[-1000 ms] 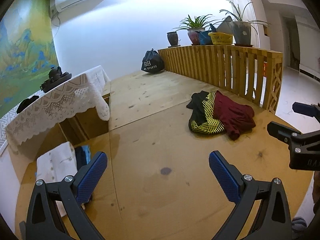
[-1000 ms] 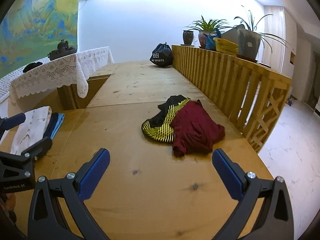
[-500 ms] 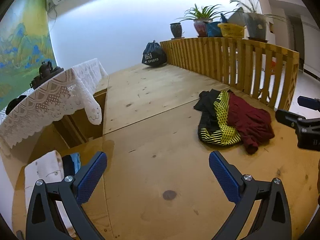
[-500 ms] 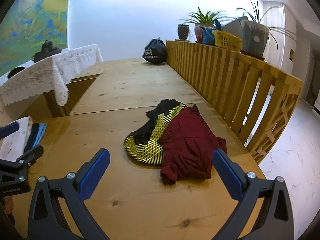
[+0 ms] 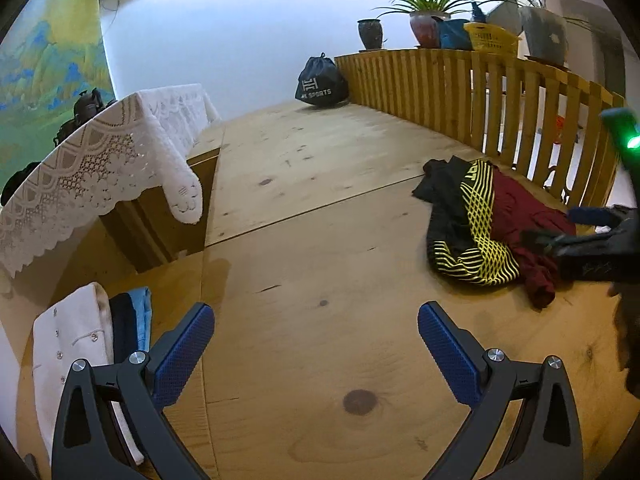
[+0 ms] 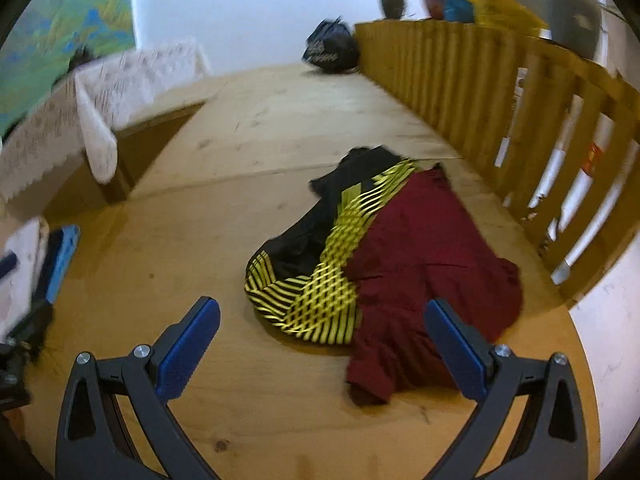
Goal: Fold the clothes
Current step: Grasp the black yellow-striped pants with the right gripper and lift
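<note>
A crumpled dark red garment (image 6: pixel 432 248) lies on the wooden platform, overlapping a black garment with yellow stripes (image 6: pixel 316 276). Both show in the left wrist view, the red one (image 5: pixel 524 216) at the right and the black-yellow one (image 5: pixel 468 232) beside it. My right gripper (image 6: pixel 320 328) is open and empty, just above the near edge of the pile; it also shows at the right of the left wrist view (image 5: pixel 576 232). My left gripper (image 5: pixel 314 336) is open and empty over bare wood, left of the pile.
A stack of folded clothes, white on top (image 5: pixel 72 332) with blue ones (image 5: pixel 136 316) beside it, lies at the left. A lace-covered table (image 5: pixel 100 156) stands behind it. A wooden railing (image 5: pixel 480 100) runs along the right. A black sports bag (image 5: pixel 320 80) sits at the far end.
Both grippers have moved forward and lower toward the clothes pile. The right gripper now hangs over the pile's near edge; its view is motion-blurred.
</note>
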{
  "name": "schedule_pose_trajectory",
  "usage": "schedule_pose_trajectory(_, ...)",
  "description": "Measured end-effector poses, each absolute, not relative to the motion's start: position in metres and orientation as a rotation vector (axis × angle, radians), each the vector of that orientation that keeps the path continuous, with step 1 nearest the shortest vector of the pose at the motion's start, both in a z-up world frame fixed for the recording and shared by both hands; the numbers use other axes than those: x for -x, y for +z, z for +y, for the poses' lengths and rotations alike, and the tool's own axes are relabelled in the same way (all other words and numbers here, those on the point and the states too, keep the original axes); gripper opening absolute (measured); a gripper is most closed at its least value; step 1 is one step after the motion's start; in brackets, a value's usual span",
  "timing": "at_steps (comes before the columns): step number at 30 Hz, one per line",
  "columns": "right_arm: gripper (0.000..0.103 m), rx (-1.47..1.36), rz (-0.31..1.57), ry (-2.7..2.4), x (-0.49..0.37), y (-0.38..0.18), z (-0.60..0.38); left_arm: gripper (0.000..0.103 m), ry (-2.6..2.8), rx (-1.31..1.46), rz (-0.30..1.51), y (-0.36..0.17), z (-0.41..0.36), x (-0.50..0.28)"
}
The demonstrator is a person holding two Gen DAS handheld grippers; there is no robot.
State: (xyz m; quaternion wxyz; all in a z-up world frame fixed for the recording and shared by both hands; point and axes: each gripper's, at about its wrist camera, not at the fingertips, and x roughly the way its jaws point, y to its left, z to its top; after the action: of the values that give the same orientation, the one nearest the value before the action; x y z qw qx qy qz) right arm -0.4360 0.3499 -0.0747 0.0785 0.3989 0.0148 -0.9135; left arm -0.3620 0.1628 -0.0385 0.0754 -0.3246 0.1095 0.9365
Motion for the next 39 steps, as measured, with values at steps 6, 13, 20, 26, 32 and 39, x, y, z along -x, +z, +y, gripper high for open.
schedule_pose_trajectory(6, 0.103, -1.328, 0.118, -2.638, 0.472, -0.111, 0.317, 0.103, 2.835, 0.963, 0.298, -0.030, 0.150, 0.366)
schedule_pose_trajectory(13, 0.103, -1.417, 0.226, -2.629, 0.502, -0.138, 0.296, 0.103, 2.851, 0.964, 0.251, -0.024, 0.136, 0.371)
schedule_pose_trajectory(20, 0.102, -1.508, 0.247, -2.607, 0.526, -0.153, 0.293, 0.103, 2.861, 0.949, 0.221, -0.018, 0.127, 0.371)
schedule_pose_trajectory(26, 0.097, -1.523, 0.291, -2.613, 0.535, -0.157, 0.292, 0.103, 2.865, 0.952, 0.200, -0.016, 0.124, 0.373)
schedule_pose_trajectory(32, 0.051, -1.520, 0.197, -2.575, 0.540, -0.150, 0.297, 0.103, 2.860, 0.951, 0.210, -0.017, 0.127, 0.371)
schedule_pose_trajectory(39, 0.010, -1.526, 0.089, -2.574, 0.543, -0.138, 0.315, 0.103, 2.857, 0.958, 0.211, -0.018, 0.127, 0.372)
